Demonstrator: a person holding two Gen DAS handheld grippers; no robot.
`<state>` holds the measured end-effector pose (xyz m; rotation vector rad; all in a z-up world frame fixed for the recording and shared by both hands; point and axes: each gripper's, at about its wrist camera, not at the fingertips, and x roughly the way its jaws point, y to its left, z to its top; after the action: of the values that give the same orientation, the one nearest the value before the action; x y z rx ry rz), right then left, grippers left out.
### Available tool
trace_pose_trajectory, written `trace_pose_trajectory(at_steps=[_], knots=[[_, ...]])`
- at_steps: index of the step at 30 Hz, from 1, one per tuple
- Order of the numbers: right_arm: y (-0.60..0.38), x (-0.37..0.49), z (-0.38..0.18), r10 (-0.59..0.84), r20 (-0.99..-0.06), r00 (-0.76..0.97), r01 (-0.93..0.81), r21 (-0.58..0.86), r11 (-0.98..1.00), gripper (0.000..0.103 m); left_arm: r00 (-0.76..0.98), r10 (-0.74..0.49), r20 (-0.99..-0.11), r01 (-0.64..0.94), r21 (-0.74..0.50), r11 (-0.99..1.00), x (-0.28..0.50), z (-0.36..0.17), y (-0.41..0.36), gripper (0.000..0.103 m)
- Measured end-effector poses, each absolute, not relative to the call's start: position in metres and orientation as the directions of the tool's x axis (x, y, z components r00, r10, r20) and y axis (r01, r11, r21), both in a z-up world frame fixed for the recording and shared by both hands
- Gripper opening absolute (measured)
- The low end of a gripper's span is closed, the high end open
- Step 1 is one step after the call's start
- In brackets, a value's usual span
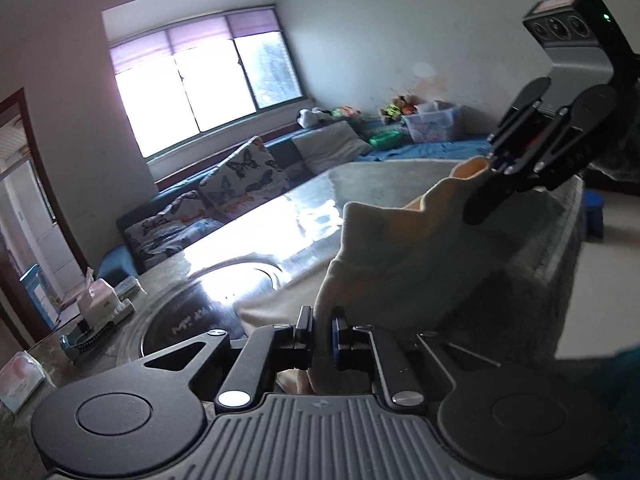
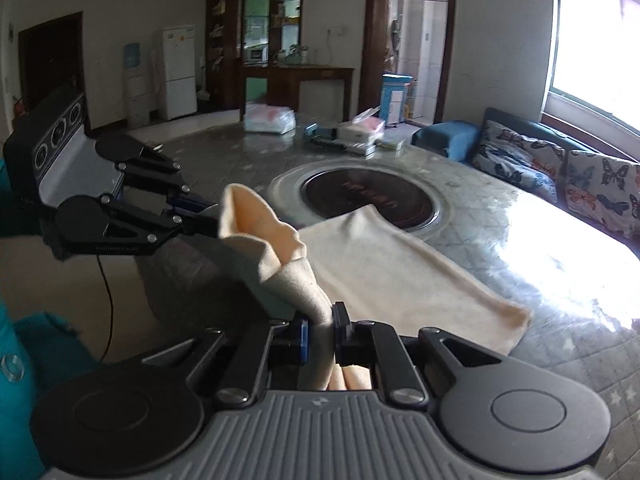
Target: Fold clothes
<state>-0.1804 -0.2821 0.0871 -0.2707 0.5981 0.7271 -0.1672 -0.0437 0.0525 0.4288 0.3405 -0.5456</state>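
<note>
A cream cloth [image 2: 384, 264] lies partly on the marble table, its near edge lifted between both grippers. My left gripper [image 1: 320, 330] is shut on one corner of the cloth [image 1: 400, 264]; it shows in the right wrist view [image 2: 212, 216] at the left. My right gripper [image 2: 320, 330] is shut on the other corner; it shows in the left wrist view [image 1: 490, 164] at the upper right. The held edge sags in folds between them, above the table edge.
The table [image 2: 500, 216] has a round dark hotplate inset [image 2: 368, 196]. Tissue boxes and packets [image 2: 360, 130] sit at its far end. A grey cloth [image 1: 540, 280] hangs at the table's near edge. A sofa with butterfly cushions [image 1: 240, 176] runs under the window.
</note>
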Motion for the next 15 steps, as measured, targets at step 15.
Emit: trace_pose_trajectory(at_steps=[15], knots=[[-0.296, -0.013, 0.059, 0.452, -0.659, 0.601, -0.543, 0.078, 0.836, 0.011, 0.786, -0.292, -0.545, 0.472, 0.224, 0.853, 0.010, 0.020, -0.092, 0.012]])
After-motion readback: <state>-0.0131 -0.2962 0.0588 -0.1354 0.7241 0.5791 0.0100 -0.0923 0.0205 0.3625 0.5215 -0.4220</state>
